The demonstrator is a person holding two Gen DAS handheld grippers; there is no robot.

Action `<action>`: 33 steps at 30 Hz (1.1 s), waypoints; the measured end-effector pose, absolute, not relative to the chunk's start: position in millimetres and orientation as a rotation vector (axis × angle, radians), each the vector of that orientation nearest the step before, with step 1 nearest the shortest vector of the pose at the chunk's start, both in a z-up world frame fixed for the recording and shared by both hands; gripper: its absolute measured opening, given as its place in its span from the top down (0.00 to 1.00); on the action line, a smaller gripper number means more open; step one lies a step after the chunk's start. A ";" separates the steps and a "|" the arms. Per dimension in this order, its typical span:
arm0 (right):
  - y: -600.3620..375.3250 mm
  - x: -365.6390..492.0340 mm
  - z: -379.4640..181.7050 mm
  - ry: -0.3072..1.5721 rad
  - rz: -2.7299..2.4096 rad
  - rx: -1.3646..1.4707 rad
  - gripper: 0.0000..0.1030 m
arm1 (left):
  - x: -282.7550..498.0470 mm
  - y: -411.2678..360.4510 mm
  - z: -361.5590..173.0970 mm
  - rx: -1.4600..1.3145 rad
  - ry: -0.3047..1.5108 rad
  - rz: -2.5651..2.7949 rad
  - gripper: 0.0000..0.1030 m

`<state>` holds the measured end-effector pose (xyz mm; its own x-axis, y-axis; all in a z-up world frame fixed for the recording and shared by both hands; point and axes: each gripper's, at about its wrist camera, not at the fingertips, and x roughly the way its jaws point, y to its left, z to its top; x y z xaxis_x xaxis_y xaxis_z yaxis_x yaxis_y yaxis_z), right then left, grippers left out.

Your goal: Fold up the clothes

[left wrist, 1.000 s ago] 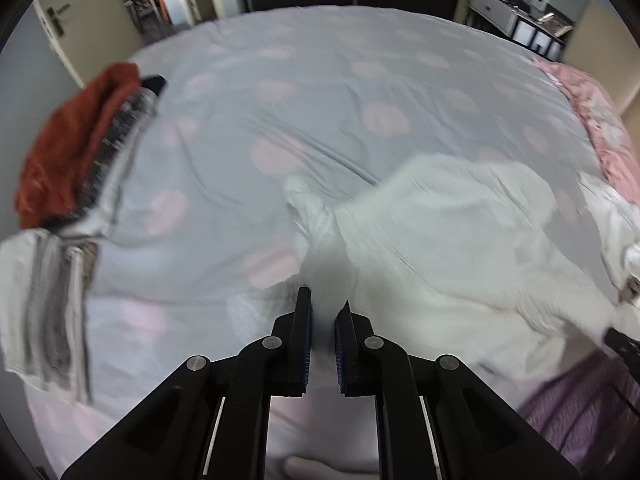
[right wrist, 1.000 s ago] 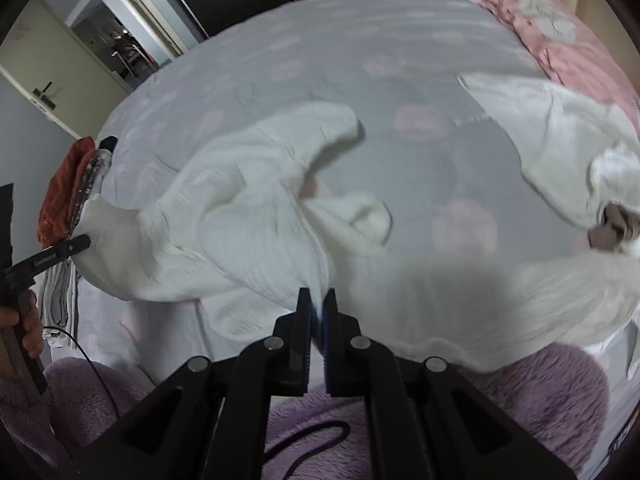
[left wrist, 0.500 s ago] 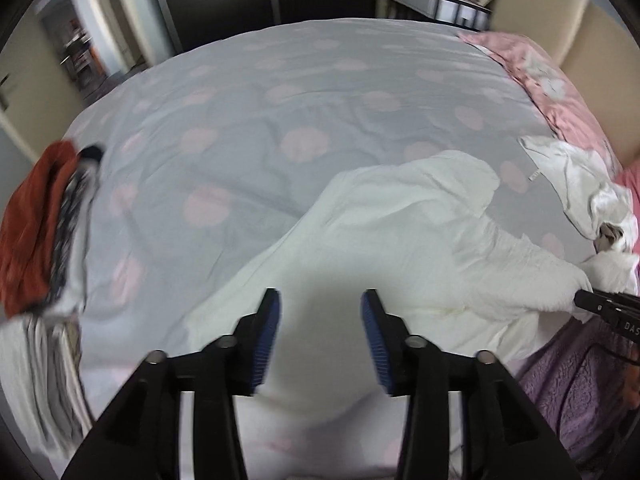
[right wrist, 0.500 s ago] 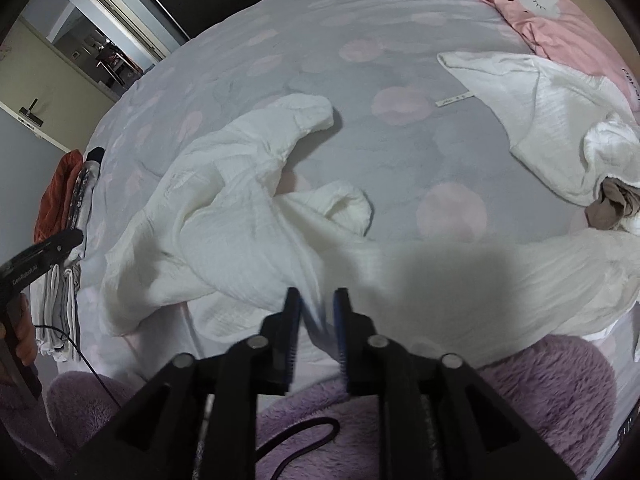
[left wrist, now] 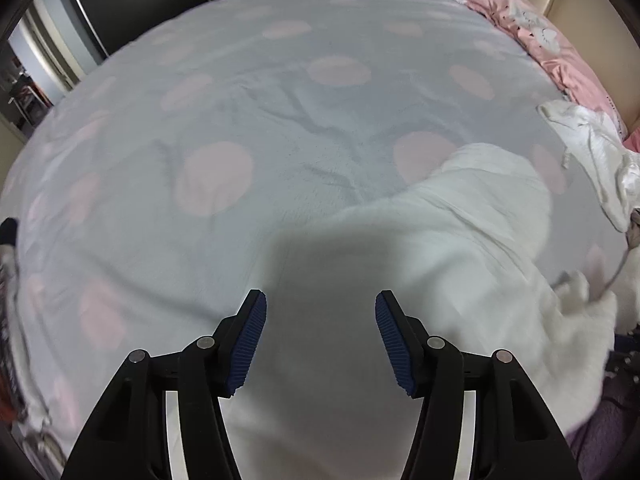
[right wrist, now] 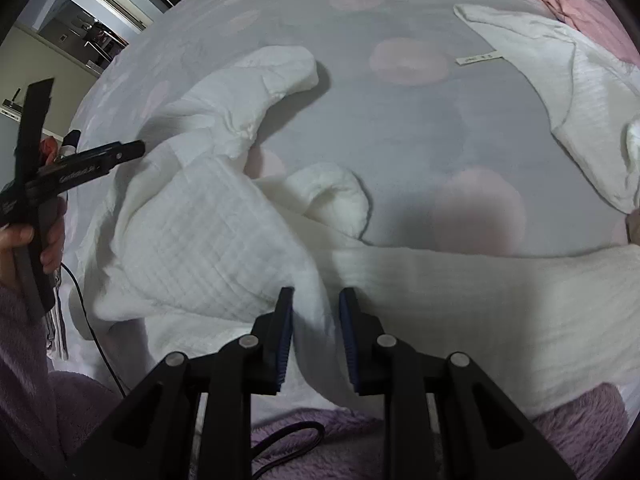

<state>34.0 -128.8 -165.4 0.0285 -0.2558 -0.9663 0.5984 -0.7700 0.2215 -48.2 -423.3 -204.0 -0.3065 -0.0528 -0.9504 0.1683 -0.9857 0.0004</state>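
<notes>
Grey bedding with pale pink dots (left wrist: 280,128) fills both views, and on it lies a crumpled white garment (right wrist: 208,232) of waffle-textured cloth. Its long axis runs from the lower middle of the right wrist frame up toward the upper left, ending in a rounded sleeve-like end (right wrist: 288,68); a second arm of cloth stretches off to the lower right. In the left wrist view it sits at lower right. Half a second ago the left gripper (left wrist: 320,336) was partly spread; now its jaws stand wide apart, released, above the cloth's near edge. The right gripper (right wrist: 316,336) has also widened its narrow gap, with a fold of the garment between the jaws but not pinched. Another white garment (right wrist: 568,92) lies at upper right, beside a pink pillow (left wrist: 532,36).
</notes>
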 end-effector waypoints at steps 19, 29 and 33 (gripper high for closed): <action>-130.3 19.5 -167.7 0.371 -1.787 1.719 0.78 | -43.8 -421.4 -180.6 1.452 0.127 -2.475 0.83; -111.6 13.2 -117.9 0.349 -1.848 1.648 0.71 | 70.8 -493.8 -97.0 1.114 0.230 -2.294 0.83; -119.1 20.2 -104.6 0.572 -1.861 1.572 0.71 | 124.6 -518.5 -82.4 0.967 0.291 -2.223 0.83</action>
<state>20.2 -119.1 -104.6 -0.0914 -0.1848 -0.9785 0.7028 -0.7081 0.0681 124.6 -518.5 -82.4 -0.4880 -0.5034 -0.7131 0.6697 -0.7399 0.0639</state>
